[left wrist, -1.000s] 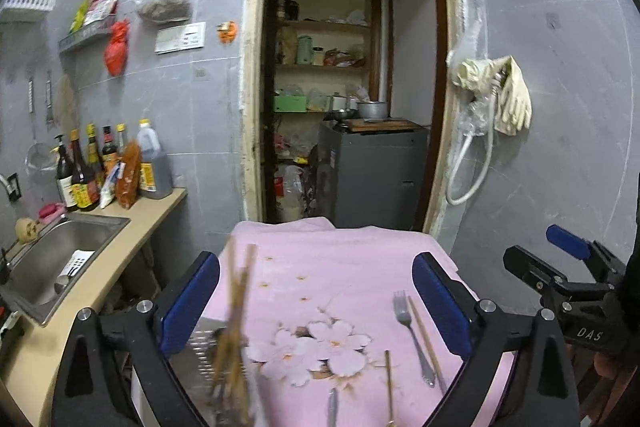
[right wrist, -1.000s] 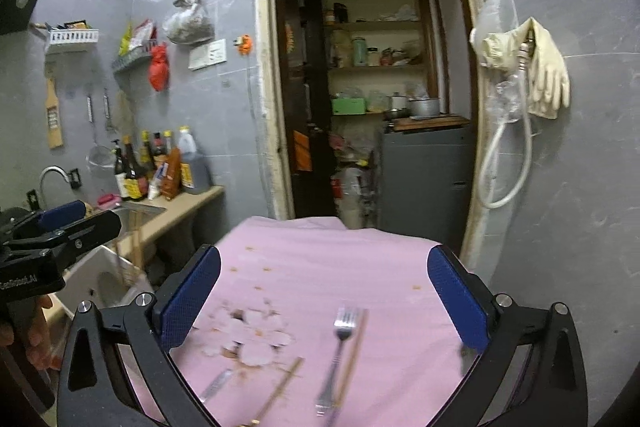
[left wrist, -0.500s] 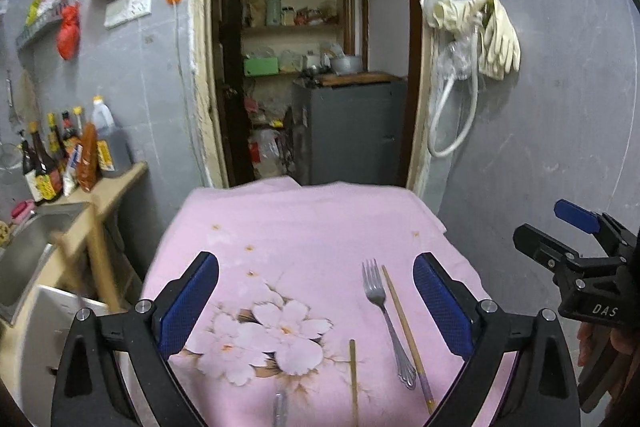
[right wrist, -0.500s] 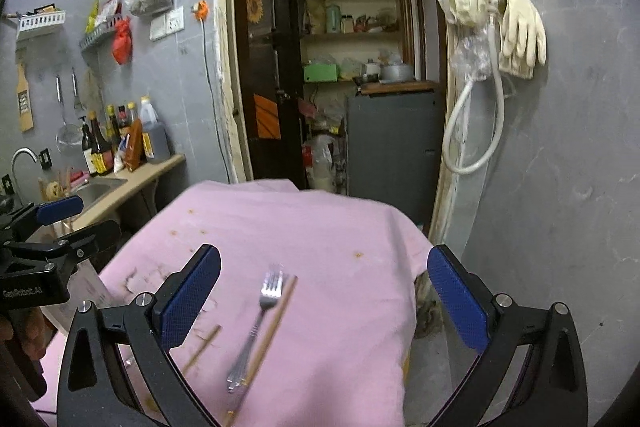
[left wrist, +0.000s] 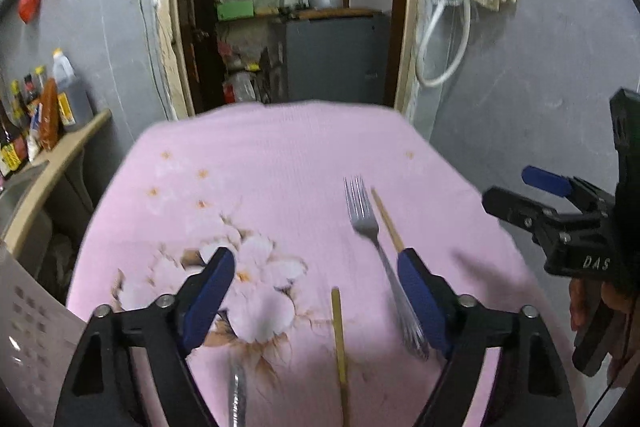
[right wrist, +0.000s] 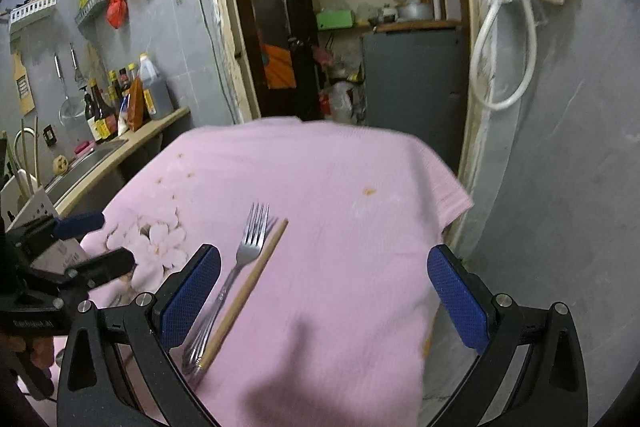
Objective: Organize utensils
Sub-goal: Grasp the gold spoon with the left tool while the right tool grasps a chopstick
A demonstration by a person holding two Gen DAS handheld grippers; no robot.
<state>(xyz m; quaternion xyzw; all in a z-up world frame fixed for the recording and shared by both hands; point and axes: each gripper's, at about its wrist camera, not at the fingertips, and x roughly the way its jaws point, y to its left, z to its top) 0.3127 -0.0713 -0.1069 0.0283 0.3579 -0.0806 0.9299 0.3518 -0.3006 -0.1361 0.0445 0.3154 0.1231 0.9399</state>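
Your left claw [left wrist: 316,291] is narrowing, its blue pads apart with nothing pinched. Between them, low in the left wrist frame, lies a single chopstick [left wrist: 339,331], its long axis running nearly straight up the frame, in line with the claw's reach. The fork [left wrist: 374,247] and a second chopstick [left wrist: 387,221] lie side by side, slanting toward the lower right and passing under the right-hand pad. All rest on the pink-clothed tabletop [left wrist: 280,155].

Your right claw [right wrist: 324,291] is spread wide and empty. In its frame the fork [right wrist: 236,267] and chopstick [right wrist: 250,283] sit at lower centre-left, just beside its left pad. The lone chopstick looks the easier pick for your left hand.
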